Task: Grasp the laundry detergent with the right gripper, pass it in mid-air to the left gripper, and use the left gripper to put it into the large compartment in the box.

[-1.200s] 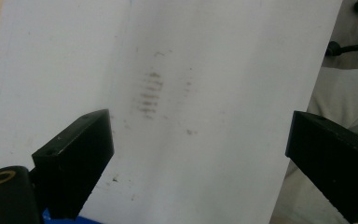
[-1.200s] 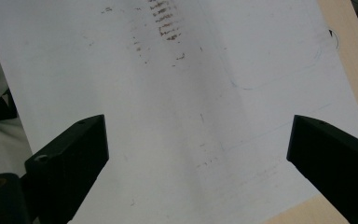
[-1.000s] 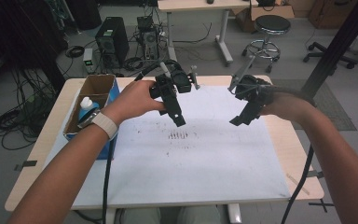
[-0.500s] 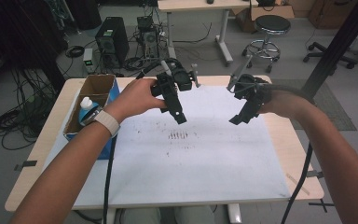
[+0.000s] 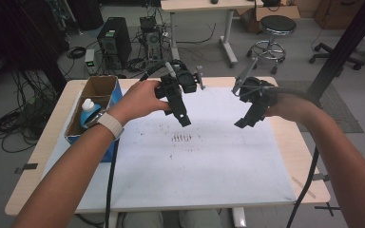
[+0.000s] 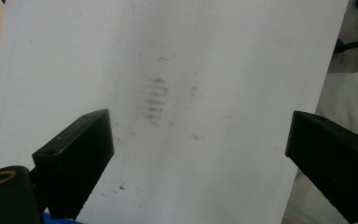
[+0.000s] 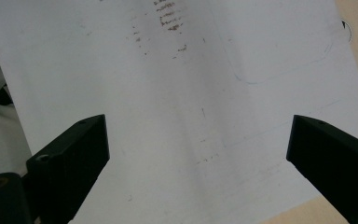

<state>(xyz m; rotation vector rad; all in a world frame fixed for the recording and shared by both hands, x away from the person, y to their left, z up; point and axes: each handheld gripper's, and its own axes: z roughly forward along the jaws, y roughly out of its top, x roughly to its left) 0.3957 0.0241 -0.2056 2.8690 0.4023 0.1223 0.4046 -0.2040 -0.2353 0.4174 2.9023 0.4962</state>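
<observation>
Scene: I stand at a pale wooden table point(image 5: 285, 156) covered by a large white paper sheet point(image 5: 195, 161), one black two-jaw gripper in each hand, both raised above the sheet.

Left gripper: my left gripper point(image 5: 183, 118) hangs over the far middle of the sheet, tilted down and toward me. In the left gripper view its jaws stand wide apart with nothing between them, point(image 6: 200, 140) only paper below.

Right gripper: my right gripper point(image 5: 244, 123) hovers over the far right part of the sheet, also angled down. Its jaws are spread wide and hold nothing point(image 7: 200, 154).

Why held so: both point inward at the same patch of paper, I judge so that either can come down on it; the wide jaws suggest I am ready to grasp, not carrying.

Thing nearest the grippers: a small cluster of short dark smudge marks point(image 5: 183, 138) sits on the sheet near its centre, just on my side of the left gripper's tips and well left of the right one. It also shows between the left jaws point(image 6: 156, 100) and at the top of the right gripper view point(image 7: 170, 18).

Supplies: an open brown cardboard box with a blue side point(image 5: 76, 126) stands at the table's left edge, apart from both grippers, holding a blue bottle with a white cap point(image 5: 89, 110). I judge it is parked there to keep the working area free.

Wrist: a pale band point(image 5: 110, 124) wraps my left wrist.
</observation>
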